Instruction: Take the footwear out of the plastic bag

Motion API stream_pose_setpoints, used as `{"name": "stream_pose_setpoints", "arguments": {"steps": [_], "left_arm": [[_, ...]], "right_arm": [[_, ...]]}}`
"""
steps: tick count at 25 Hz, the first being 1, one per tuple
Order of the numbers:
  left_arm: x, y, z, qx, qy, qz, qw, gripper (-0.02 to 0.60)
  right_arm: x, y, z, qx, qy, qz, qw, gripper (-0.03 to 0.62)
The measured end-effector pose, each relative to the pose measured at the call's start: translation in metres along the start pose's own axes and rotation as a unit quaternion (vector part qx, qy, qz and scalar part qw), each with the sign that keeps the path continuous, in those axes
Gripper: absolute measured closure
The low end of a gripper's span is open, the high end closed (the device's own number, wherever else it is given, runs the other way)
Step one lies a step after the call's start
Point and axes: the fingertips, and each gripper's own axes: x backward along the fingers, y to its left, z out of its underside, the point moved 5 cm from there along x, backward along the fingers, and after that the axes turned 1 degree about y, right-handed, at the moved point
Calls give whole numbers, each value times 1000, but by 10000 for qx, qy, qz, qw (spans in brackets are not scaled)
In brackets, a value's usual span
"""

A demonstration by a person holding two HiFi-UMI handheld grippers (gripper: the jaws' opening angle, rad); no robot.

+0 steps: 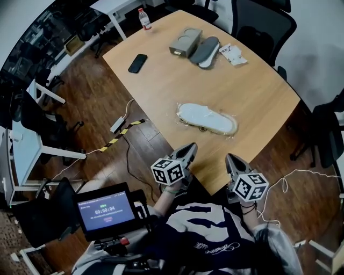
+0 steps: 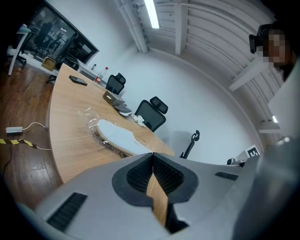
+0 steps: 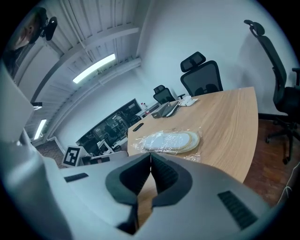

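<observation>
Footwear [image 1: 207, 118] bagged; left hand-held gripper [image 1: 191, 146], right hand-held gripper [image 1: 231, 158] closed, empty; screen [image 1: 105, 210] reads 00:00:04.

Ceiling strip lights [image 2: 151, 13] give even light; fisheye edges bend, darken, perhaps blur.

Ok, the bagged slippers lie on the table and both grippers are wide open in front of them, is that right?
Not quite. The bagged slippers lie on the table with both grippers in front of them, but the left gripper and right gripper are shut and empty, not wide open. Each gripper view shows its jaws pressed together.
</observation>
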Motion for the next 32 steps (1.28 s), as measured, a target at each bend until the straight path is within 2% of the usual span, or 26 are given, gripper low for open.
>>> {"name": "stream_pose_setpoints", "arguments": {"steps": [4, 6, 11, 16, 22, 23, 24, 25, 28, 32], "left_arm": [[-3, 3, 1, 129, -5, -111, 9999, 577], [-7, 7, -2, 197, -87, -212, 9995, 576], [-8, 13, -12, 344, -397, -517, 9973, 576], [-11, 15, -12, 437, -491, -732, 9951, 576], [-8, 22, -16, 508, -619, -1030, 9915, 577], [-7, 23, -16, 524, -618, -1077, 9909, 577], [-6, 25, -17, 548, -608, -1120, 9903, 576], [-6, 27, -16, 589, -592, -1151, 9898, 575], [-8, 29, -12, 877, -563, -1086, 9886, 574], [-15, 26, -3, 1472, -591, -715, 9847, 572]], "right_arm": [[-16, -12, -2, 288, 335, 51, 9990, 604], [-29, -23, -4, 322, 569, -12, 9979, 499], [-62, -53, -18, 401, 851, 41, 9956, 497], [-97, -82, -34, 290, 1056, 146, 9939, 479], [-124, -101, -30, 143, 1425, 189, 9895, 482], [-126, -101, -30, 98, 1432, 132, 9896, 492], [-128, -100, -30, 45, 1429, 37, 9897, 566], [-129, -98, -32, -34, 1427, -105, 9897, 595], [-126, -88, -38, -599, 1356, -727, 9863, 597], [-109, -73, -50, -1511, 1093, -1372, 9728, 597]]}}
